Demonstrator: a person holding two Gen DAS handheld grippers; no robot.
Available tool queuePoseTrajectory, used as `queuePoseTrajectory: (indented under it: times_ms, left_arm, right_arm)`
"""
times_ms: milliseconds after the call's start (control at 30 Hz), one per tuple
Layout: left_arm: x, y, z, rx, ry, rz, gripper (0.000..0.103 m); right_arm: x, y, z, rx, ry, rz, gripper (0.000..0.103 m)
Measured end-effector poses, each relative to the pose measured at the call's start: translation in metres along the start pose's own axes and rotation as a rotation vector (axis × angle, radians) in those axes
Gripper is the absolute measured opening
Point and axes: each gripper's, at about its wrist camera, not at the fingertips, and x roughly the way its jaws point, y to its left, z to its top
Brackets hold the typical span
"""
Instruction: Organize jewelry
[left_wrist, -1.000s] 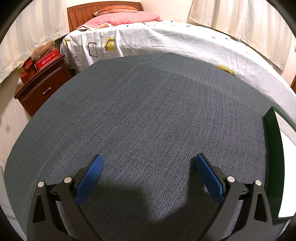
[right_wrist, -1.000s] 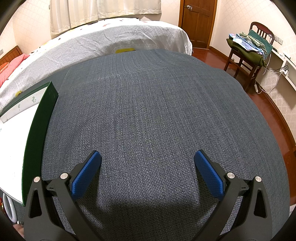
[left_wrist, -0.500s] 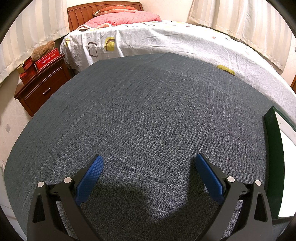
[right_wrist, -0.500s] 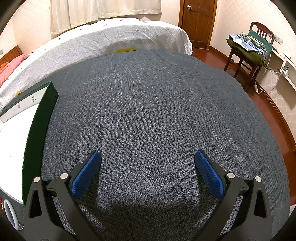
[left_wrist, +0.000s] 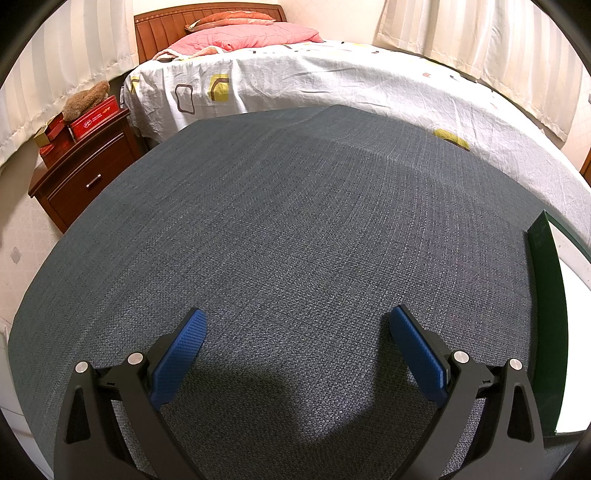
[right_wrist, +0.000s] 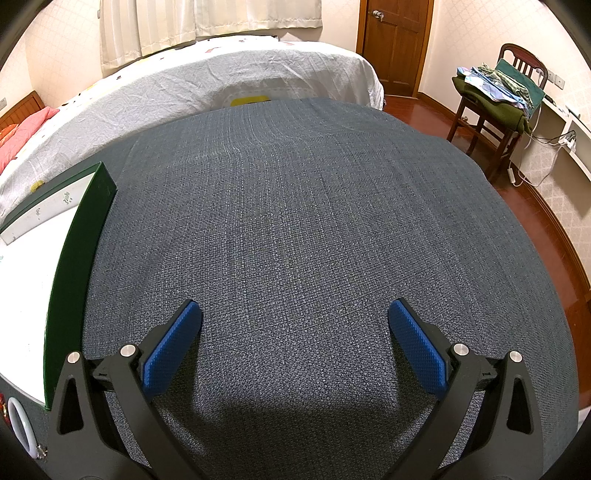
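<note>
Right wrist: box print unreadable

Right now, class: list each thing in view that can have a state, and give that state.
Left gripper: open, empty.
Right gripper: open, empty.
Green box: open, white inside, on the cloth.
Door: shut.
Drawer: shut.
White ring: lying flat beside the box.

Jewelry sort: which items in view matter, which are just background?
Job:
green box, white inside
white ring at the right view's lower-left edge
left tool, open
right tool, open

Background:
bed
nightstand
chair with clothes
door
</note>
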Motion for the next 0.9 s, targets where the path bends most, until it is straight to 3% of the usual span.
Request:
queuePoseTrajectory:
  times_ms: [900]
  left_arm:
    - [-0.0049,-0.0005,-0.0065,-0.023,0.013,0.018,0.096]
  right_arm:
    - [-0.0054,0.0032,-0.0071,0.048,0.014,-0.03,0.099]
